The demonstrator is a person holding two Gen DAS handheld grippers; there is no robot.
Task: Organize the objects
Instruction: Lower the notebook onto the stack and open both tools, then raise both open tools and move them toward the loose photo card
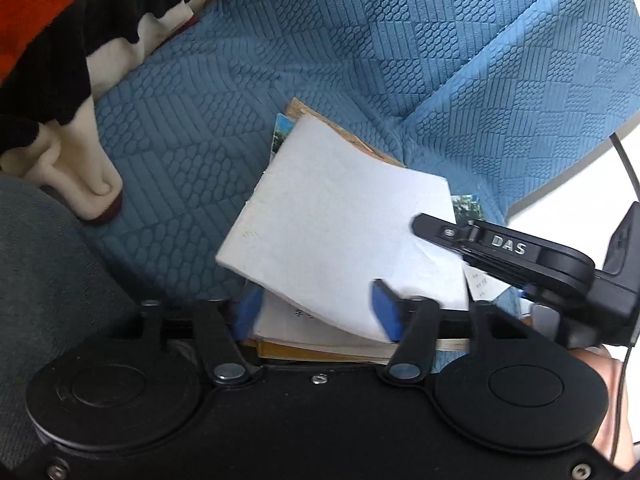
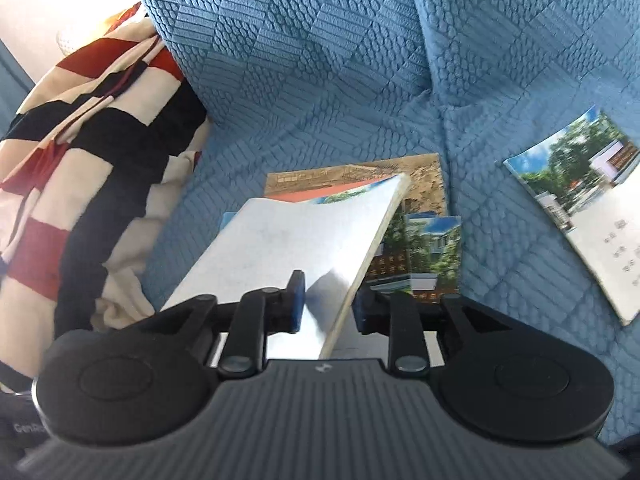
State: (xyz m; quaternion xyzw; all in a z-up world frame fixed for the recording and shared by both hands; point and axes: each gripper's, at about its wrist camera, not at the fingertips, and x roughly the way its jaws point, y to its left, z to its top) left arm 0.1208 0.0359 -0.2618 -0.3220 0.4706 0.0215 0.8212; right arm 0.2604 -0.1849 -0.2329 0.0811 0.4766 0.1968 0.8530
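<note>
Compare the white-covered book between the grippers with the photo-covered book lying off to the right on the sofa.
The white-covered book shows a plain blank cover; the photo-covered book shows trees, a building and printed text. The white-covered book rests tilted on a stack of books; the photo-covered book lies alone on the blue sofa cover. Both are thin paperbacks.

A blue sofa cover (image 2: 320,60) shows quilted geometric patches. The blanket (image 2: 80,160) is striped red, black and cream; the booklet's back cover (image 1: 340,232) is plain white.
</note>
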